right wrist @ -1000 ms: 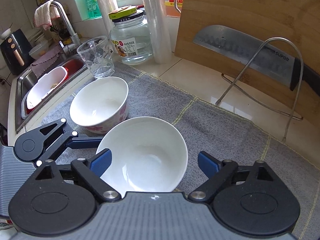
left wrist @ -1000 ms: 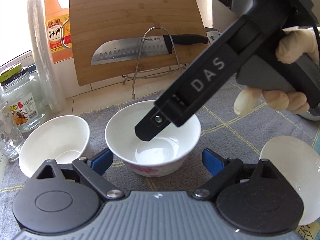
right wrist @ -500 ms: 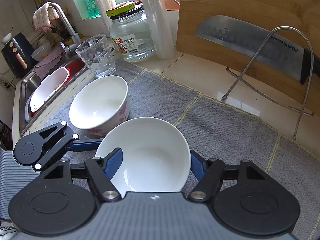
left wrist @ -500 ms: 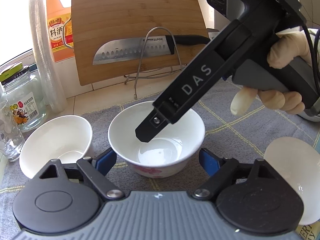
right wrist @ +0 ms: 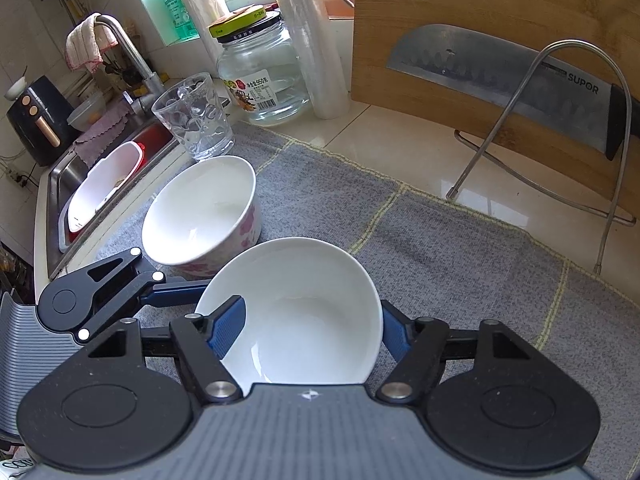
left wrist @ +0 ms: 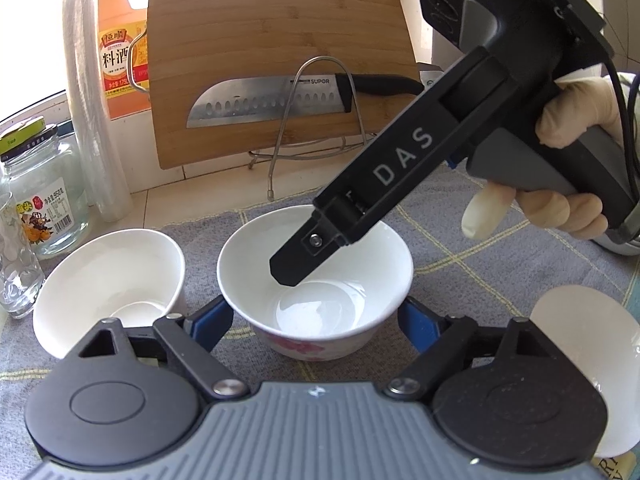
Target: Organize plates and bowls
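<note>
A white bowl with pink flowers (left wrist: 316, 280) sits on the grey cloth (left wrist: 460, 248) in the middle of the left wrist view. My left gripper (left wrist: 314, 324) is shut on it, its blue pads pressing the lower walls from both sides. My right gripper (right wrist: 310, 330) is shut on the same bowl (right wrist: 304, 320); its left pad lies over the rim and its right pad is against the outside. A second flowered bowl (right wrist: 200, 216) stands just beyond it, by the glass. A white plate (left wrist: 580, 360) lies at the right.
A glass tumbler (right wrist: 192, 116), a lidded jar (right wrist: 260, 76) and a roll of film (right wrist: 316, 40) stand behind the bowls. A cutting board (left wrist: 272, 60) with a knife (left wrist: 264, 100) on a wire rack leans at the back. The sink (right wrist: 100, 184) is at the left.
Both grippers have narrowed onto the middle bowl. The right one's pads stood clear of the rim a second ago and now touch it. Neither hand has moved much.
</note>
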### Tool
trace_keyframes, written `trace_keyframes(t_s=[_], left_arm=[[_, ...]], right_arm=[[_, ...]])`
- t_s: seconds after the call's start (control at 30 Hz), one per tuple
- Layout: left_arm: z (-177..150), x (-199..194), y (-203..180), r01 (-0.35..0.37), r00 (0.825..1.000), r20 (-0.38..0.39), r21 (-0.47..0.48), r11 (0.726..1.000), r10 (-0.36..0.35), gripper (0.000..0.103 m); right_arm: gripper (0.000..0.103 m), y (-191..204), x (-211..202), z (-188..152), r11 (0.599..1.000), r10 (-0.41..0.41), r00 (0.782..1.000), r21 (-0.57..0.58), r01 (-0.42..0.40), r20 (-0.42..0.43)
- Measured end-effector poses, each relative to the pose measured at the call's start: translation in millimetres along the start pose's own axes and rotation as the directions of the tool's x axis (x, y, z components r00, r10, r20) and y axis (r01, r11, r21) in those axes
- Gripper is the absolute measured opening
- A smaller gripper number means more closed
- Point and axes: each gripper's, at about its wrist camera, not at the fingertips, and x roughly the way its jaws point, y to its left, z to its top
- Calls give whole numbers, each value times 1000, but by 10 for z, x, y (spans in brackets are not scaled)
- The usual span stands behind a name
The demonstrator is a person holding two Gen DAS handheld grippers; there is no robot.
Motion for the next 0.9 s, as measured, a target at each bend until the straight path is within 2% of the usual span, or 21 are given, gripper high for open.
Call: trace_keyframes(t_s=[0.43, 0.9], left_arm=[[24, -17, 3, 7, 1000, -3, 6, 1000, -7, 88], [115, -307, -124, 4, 1000, 25, 58, 998, -6, 88]], right_arm=[[76, 11, -49, -3, 1000, 8, 1000, 18, -8, 0], [76, 181, -385, -87, 1000, 16, 999, 17, -17, 44]])
